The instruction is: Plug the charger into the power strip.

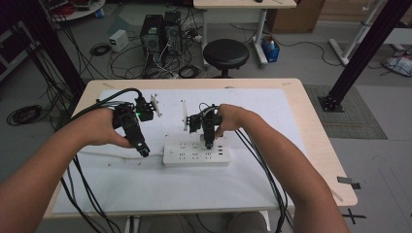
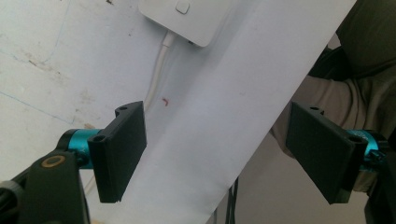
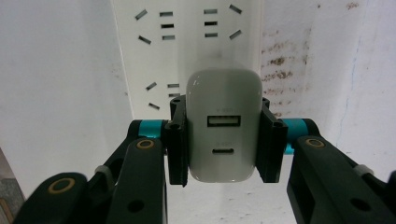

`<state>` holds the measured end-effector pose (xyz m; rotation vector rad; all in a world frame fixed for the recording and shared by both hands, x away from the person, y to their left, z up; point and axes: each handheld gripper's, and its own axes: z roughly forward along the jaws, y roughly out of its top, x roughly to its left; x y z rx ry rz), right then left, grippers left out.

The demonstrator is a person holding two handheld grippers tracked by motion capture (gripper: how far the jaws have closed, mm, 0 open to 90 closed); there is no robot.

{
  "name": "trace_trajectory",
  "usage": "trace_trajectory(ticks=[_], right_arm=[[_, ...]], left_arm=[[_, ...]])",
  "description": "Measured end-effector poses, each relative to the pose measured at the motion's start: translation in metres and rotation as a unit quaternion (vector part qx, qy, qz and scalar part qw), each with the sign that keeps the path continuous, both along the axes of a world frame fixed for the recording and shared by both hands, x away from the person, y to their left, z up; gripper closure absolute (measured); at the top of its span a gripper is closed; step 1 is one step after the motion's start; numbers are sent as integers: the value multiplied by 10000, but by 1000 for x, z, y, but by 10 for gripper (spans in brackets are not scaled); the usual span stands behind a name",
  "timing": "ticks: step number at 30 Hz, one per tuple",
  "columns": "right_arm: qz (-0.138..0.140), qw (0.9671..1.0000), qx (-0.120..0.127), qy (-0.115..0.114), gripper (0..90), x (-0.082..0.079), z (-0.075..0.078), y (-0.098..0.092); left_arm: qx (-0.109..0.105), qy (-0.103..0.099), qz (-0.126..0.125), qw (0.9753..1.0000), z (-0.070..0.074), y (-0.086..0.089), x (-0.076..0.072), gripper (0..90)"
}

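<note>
Two ports face the camera on charger [image 3: 223,126], prongs hidden; clamped upright by right gripper [image 3: 223,140] over power strip [image 3: 187,42]; left gripper [image 2: 217,154] gaping wide, empty.

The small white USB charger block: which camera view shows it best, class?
The right gripper view: the small white USB charger block sits close-up between the right gripper jaws, ports visible. The high view hides it behind hand and gripper.

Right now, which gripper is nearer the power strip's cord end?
Left. The left gripper hangs open beside the cord end of the power strip; the right gripper holds a USB charger over its sockets.
</note>
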<state>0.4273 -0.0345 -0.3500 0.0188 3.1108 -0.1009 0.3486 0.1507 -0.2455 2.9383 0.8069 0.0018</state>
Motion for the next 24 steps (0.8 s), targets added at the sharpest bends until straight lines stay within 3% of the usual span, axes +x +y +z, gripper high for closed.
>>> trace_trajectory(ticks=[3,4,5,8,9,13,24], right_arm=[[36,10000,-8,-45,622,0,-2,1],[80,9997,-210,-110,622,-3,-10,2],[98,9996,-234,-152,621,-5,-10,2],[-117,9999,-45,-113,621,-4,-10,-2],[-70,9999,6,-110,621,-4,-11,-3],[46,9999,-102,-130,621,-3,-12,1],[-63,9998,-129,-129,622,-5,-16,5]], left_arm=[[37,2,-20,10000,0,0,0,210],[4,-4,3,10000,-1,0,0,211],[1,6,-18,10000,-1,0,0,211],[6,30,-14,10000,-3,1,2,211],[32,45,-28,10000,-4,1,2,211],[34,53,-51,10000,-6,0,4,211],[41,95,-18,9999,-8,-1,7,211]])
